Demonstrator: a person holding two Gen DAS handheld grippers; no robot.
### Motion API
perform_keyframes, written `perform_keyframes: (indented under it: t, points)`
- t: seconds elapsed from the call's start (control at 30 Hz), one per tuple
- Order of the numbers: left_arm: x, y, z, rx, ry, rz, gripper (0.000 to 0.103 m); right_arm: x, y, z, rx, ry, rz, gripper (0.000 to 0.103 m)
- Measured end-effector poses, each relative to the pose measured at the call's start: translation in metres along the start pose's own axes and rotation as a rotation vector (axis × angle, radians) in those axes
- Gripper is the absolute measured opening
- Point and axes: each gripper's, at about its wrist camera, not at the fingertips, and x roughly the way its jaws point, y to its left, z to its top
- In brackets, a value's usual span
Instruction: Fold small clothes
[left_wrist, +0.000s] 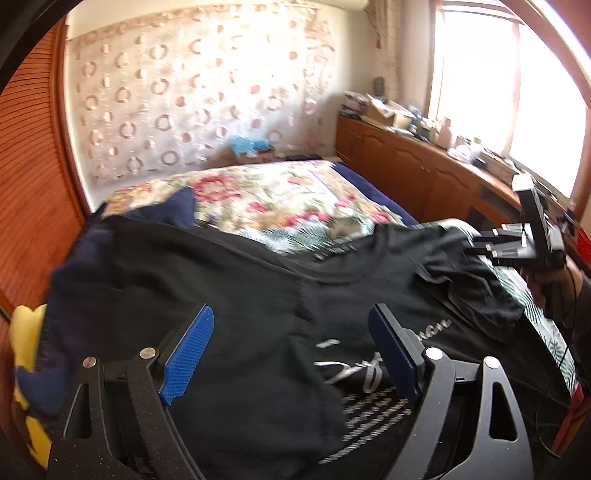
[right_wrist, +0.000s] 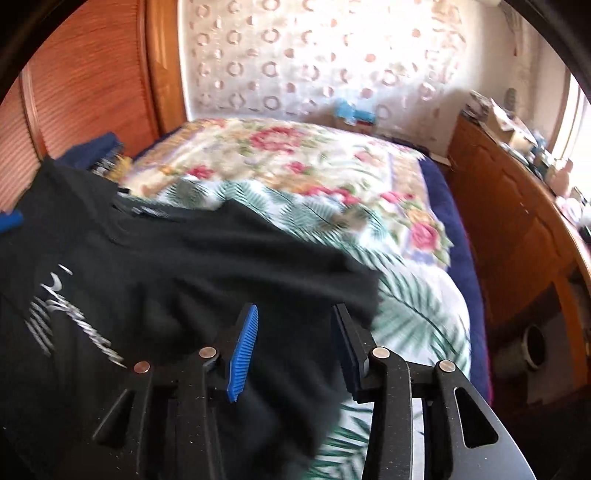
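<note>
Lying mid-bed, the black T-shirt (left_wrist: 236, 280) was partly folded, sides doubled inward; lengthwise fold remained, I judged. Left gripper (left_wrist: 291, 350) gaped empty; right gripper (right_wrist: 295, 350) stood released above the shirt's right edge.

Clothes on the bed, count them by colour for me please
Black: 1, the printed T-shirt
Navy: 1, a garment behind it
Yellow and navy: 1, a partly hidden piece
Total: 3 visible
</note>
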Motion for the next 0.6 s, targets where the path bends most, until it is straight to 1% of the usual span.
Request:
perform_keyframes:
  t: [0.07,0.2,0.3,0.37,0.43,0.53,0.6]
  points:
    - [-0.008,0.015,0.004,-0.017,-0.004,0.025,0.087,0.009,-0.004,-0.002,0.004,0.010,-0.014,0.046]
    - [-0.015,0.042,0.009,-0.043,0.009,0.082,0.087,0.022,-0.010,0.008,0.033,0.014,-0.024,0.047]
    - [-0.017,0.062,0.012,-0.061,0.020,0.117,0.087,0.028,-0.013,0.012,0.042,0.016,-0.022,0.047]
    - [-0.015,0.071,0.013,-0.071,0.030,0.138,0.086,0.028,-0.017,0.014,0.059,0.011,-0.006,0.048]
    - [-0.013,0.079,0.013,-0.082,0.039,0.142,0.080,0.029,-0.022,0.013,0.082,0.011,0.012,0.048]
    - [-0.001,0.087,0.016,-0.089,0.072,0.125,0.070,0.027,-0.026,0.008,0.077,-0.006,0.005,0.052]
    - [0.008,0.090,0.020,-0.093,0.091,0.100,0.063,0.020,-0.027,0.005,0.086,-0.014,0.008,0.054]
